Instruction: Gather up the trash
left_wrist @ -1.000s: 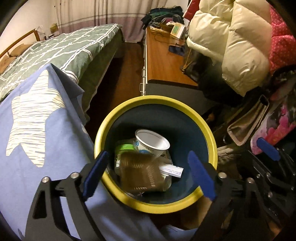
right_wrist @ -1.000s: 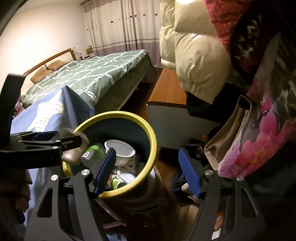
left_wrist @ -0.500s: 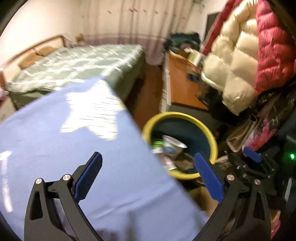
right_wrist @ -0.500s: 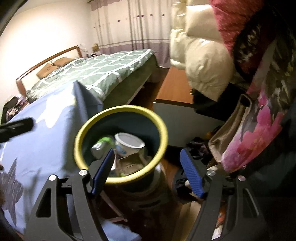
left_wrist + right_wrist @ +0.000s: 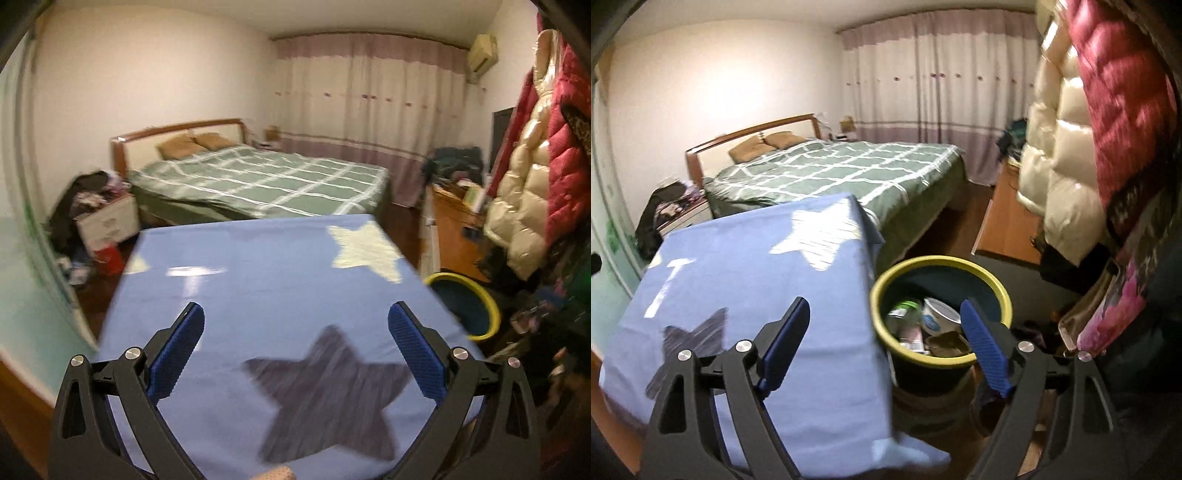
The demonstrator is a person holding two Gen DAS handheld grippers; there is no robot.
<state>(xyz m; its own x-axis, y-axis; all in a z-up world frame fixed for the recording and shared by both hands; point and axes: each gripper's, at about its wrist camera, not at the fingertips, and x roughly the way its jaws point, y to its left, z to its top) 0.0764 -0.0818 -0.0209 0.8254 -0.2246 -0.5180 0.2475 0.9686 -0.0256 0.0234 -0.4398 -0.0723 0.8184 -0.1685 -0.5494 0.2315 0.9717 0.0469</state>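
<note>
Right of both my tongs sits the yellow-rimmed bin (image 5: 940, 306), cups and a bottle already inside, touching my right gripper's (image 5: 882, 343) far blade in view; my left gripper (image 5: 295, 347) hangs well apart over the blue star cloth (image 5: 266, 280). Both are spread and empty, the right's jaws just widened. No label is readable.

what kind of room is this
A lived-in bedroom, most likely at home: a made bed with a wooden headboard, long curtains across the far wall, and puffy winter coats hanging at the side.
</note>
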